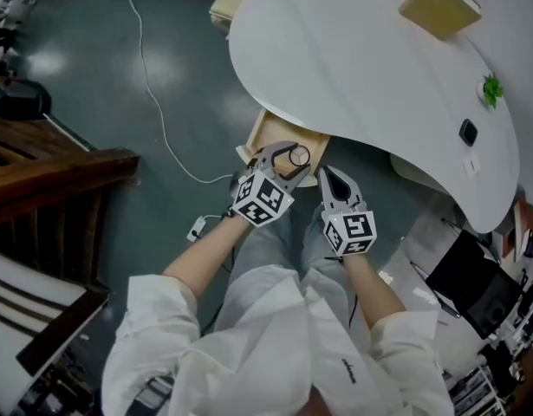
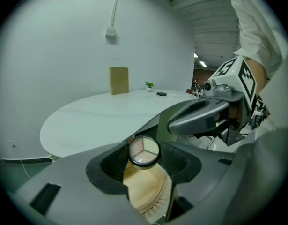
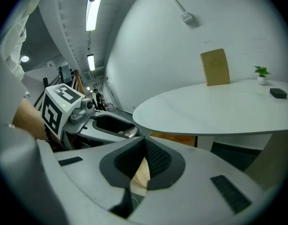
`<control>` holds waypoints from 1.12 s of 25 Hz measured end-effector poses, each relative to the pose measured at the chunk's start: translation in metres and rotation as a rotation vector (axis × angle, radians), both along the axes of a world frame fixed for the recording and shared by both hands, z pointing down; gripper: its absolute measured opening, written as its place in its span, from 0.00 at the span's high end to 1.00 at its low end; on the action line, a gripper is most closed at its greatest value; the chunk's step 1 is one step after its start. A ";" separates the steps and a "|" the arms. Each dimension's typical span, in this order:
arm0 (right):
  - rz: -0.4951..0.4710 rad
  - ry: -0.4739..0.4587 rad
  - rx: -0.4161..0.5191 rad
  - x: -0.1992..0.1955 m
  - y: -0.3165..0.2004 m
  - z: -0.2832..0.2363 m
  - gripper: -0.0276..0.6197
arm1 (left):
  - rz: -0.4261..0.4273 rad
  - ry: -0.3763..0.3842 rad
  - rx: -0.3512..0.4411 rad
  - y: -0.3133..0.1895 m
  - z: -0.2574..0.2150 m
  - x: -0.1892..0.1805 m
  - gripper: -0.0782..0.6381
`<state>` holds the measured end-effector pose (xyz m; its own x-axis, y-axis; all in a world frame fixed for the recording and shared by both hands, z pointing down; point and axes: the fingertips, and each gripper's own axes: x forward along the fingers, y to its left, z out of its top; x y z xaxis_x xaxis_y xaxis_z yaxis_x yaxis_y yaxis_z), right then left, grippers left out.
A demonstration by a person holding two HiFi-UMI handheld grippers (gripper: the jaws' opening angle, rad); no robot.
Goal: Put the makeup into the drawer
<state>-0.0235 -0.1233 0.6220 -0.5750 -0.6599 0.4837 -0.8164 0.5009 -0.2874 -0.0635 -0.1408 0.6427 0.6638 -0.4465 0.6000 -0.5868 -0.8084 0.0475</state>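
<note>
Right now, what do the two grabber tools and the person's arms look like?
The grey plastic left hand-held gripper and right hand-held gripper each have two curved jaws lined with black ribbed pads. Each carries a white cube with black square markers. The person wears a loose white long-sleeved shirt.

Tally at the white counter [image 1: 361, 59]
Two grey grippers [image 1: 292, 152] [image 1: 326, 173], one round makeup compact [image 1: 299, 156], one wooden drawer [image 1: 270, 133], one green plant [image 1: 491, 87].

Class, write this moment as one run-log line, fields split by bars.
left gripper: shut on makeup compact | right gripper: shut, empty | place: over open wooden drawer | step: compact not yet released
</note>
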 end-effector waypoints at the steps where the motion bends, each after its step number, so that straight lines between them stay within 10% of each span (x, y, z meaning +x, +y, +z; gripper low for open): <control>1: -0.003 0.004 -0.006 -0.002 0.000 0.004 0.93 | 0.024 -0.005 0.003 0.000 0.003 -0.001 0.57; 28: -0.110 0.067 -0.155 0.007 -0.010 0.109 0.93 | 0.611 -0.247 0.018 0.005 0.114 0.017 0.57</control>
